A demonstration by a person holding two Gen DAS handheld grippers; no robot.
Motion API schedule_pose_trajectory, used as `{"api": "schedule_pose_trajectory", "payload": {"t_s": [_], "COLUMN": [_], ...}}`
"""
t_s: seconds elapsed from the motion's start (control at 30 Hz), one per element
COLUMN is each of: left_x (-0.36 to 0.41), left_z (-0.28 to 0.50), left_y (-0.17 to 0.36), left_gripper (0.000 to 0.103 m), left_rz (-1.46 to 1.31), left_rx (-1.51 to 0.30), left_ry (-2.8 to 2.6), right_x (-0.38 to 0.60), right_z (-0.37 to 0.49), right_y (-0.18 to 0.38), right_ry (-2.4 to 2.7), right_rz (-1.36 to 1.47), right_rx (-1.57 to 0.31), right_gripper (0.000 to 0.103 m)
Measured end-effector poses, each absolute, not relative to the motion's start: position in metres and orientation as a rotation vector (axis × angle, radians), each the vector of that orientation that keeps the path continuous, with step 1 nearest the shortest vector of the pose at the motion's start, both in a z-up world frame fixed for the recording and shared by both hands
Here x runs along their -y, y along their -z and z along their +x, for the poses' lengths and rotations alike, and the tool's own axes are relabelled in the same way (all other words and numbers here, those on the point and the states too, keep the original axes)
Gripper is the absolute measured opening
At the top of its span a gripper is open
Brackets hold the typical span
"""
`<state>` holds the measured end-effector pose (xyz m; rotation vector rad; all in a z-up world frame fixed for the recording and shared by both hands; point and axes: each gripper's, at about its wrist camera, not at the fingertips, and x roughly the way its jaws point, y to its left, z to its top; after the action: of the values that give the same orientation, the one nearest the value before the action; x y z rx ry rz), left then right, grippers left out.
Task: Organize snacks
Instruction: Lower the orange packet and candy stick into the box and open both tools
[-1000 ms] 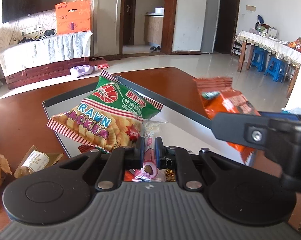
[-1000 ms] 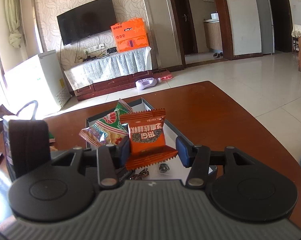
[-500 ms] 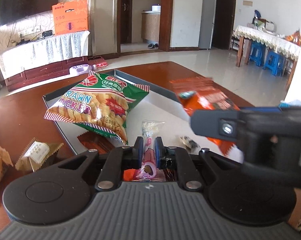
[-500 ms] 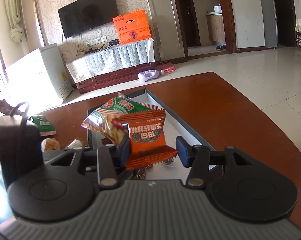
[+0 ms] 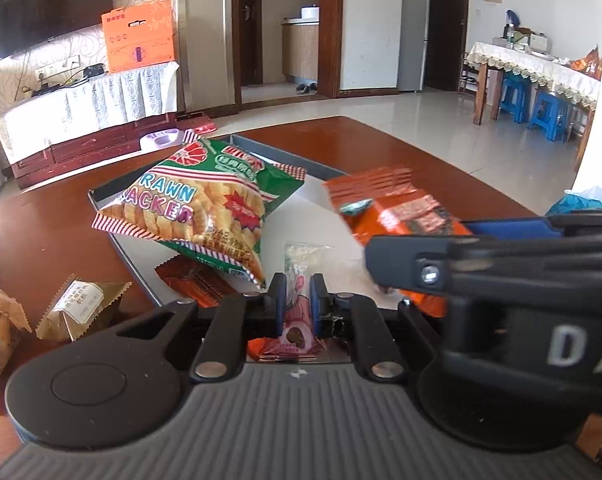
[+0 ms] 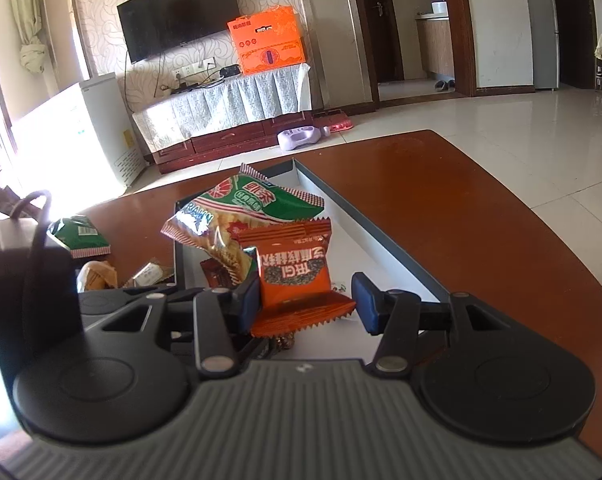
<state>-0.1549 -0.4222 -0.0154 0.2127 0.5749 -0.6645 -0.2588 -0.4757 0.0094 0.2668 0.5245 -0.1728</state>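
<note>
Prawn cracker bag point(image 5: 205, 208) pinched at corner by left gripper point(image 5: 297, 300), hung over grey tray point(image 5: 113, 236). Orange snack packet point(image 6: 293, 268) clamped by right gripper point(image 6: 305, 300). Both to be lowered flat, side by side, before release.

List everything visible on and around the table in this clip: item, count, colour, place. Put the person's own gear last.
prawn cracker bag: 1, green and red, lifted over the tray, its corner at the left gripper
orange snack packet: 1, orange, between the right gripper's fingers above the tray
tray: 1, grey rim, white floor, on the table
dark red packet: 1, lying in the tray under the bag
tan wrapped snacks: 2, on the table left of the tray
green packet: 1, on the table, far left
table: 1, red-brown wood
left gripper: 1, black, blue pads, shut
right gripper: 1, black, blue pads
</note>
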Motion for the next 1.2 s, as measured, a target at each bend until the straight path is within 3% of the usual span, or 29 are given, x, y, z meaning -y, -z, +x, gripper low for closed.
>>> {"api": "schedule_pose_trajectory", "payload": {"t_s": [0.63, 1.03, 1.2], "left_x": [0.423, 0.418, 0.416], "left_z": [-0.180, -0.185, -0.186], "left_y": [0.016, 0.016, 0.016], "left_gripper": [0.014, 0.020, 0.032], "left_rz": [0.248, 0.267, 0.266], "left_rx": [-0.577, -0.570, -0.563], "left_ry": [0.712, 0.721, 0.717], "right_x": [0.478, 0.487, 0.483], "right_z": [-0.250, -0.232, -0.227], "right_y": [0.001, 0.014, 0.018], "right_ry": [0.189, 0.231, 0.220], "right_rz": [0.265, 0.262, 0.242], "right_rx": [-0.550, -0.578, -0.598], "right_gripper": [0.052, 0.052, 0.053]}}
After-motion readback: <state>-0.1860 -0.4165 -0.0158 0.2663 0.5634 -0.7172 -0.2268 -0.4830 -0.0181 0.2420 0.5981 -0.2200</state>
